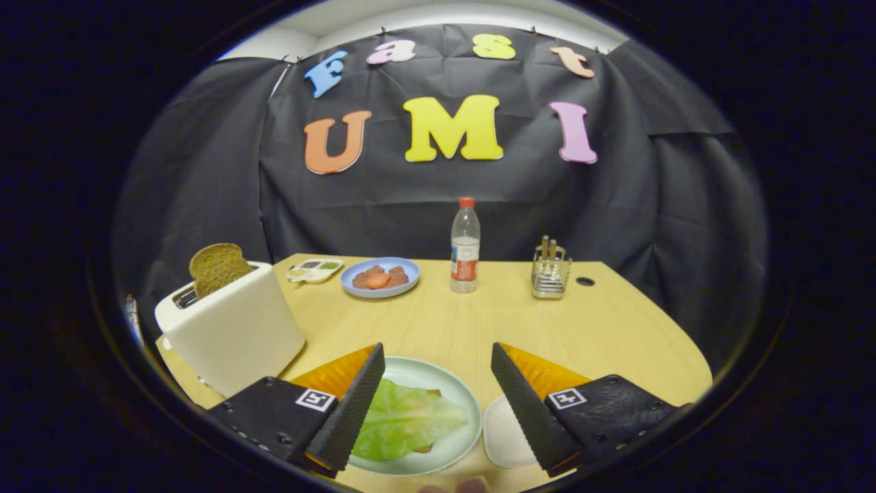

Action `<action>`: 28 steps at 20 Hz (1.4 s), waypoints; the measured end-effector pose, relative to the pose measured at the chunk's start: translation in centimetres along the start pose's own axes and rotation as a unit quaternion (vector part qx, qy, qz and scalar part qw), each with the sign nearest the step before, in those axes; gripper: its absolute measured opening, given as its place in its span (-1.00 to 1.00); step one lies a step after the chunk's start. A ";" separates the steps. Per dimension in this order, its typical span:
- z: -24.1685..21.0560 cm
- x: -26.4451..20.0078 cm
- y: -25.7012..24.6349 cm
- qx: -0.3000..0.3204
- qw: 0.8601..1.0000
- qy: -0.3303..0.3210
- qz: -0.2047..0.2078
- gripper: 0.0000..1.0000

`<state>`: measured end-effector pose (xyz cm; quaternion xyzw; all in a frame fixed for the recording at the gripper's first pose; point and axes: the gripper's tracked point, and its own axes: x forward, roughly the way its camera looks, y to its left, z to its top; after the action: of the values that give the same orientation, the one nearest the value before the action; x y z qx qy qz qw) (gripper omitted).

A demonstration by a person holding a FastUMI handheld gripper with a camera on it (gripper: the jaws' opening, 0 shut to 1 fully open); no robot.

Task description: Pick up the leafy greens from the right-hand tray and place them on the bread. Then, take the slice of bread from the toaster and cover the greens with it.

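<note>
The bench (479,322) is a pale wooden top that carries everything before me, backed by the black cloth wall. On it, to the left of my claw (438,366), stands the white toaster (229,335), with a brown slice (217,267) sticking up out of its slot. My claw hangs over the near edge of the bench with its fingers (359,404) wide apart and nothing held between them. Between the fingers and a little under them lies the pale green plate (460,438), and on it the greens (404,419) rest flat, covering the bread (432,392) so that only thin brown edges peep out beyond the leaf. Just right of the plate, touching or nearly touching it, sits the white tray (503,435), partly hidden by my right finger. Well beyond the fingers, near the far edge, stand a blue plate (410,274) of brown and red food, a clear bottle (465,248) with a red cap, and a wire holder (551,270) with sticks in it. Left of the blue plate lies a small white dish (313,270) of sauces.
</note>
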<state>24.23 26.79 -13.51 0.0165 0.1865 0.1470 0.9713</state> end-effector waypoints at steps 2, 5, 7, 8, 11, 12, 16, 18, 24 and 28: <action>1.7 -2.2 0.2 0.004 0.999 -0.041 -0.022 0.93; 3.2 -5.3 2.3 0.009 0.996 -0.080 -0.035 0.92; 4.3 -7.0 4.7 0.003 0.995 -0.097 -0.032 0.92; 4.7 -7.6 5.9 0.004 0.994 -0.103 -0.031 0.92; 6.0 -9.0 10.6 0.006 0.992 -0.124 -0.018 0.92; 6.1 -8.9 12.3 0.004 0.992 -0.125 -0.012 0.92; 6.2 -8.2 18.5 0.011 0.994 -0.109 0.011 0.92; 5.9 -7.4 21.1 0.009 0.995 -0.096 0.015 0.92; 5.0 -4.5 27.1 -0.006 0.998 -0.066 0.020 0.92; 4.6 -2.2 28.9 -0.015 0.999 -0.043 0.015 0.91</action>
<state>15.90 53.92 -5.99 0.0110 0.1423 0.1635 0.9762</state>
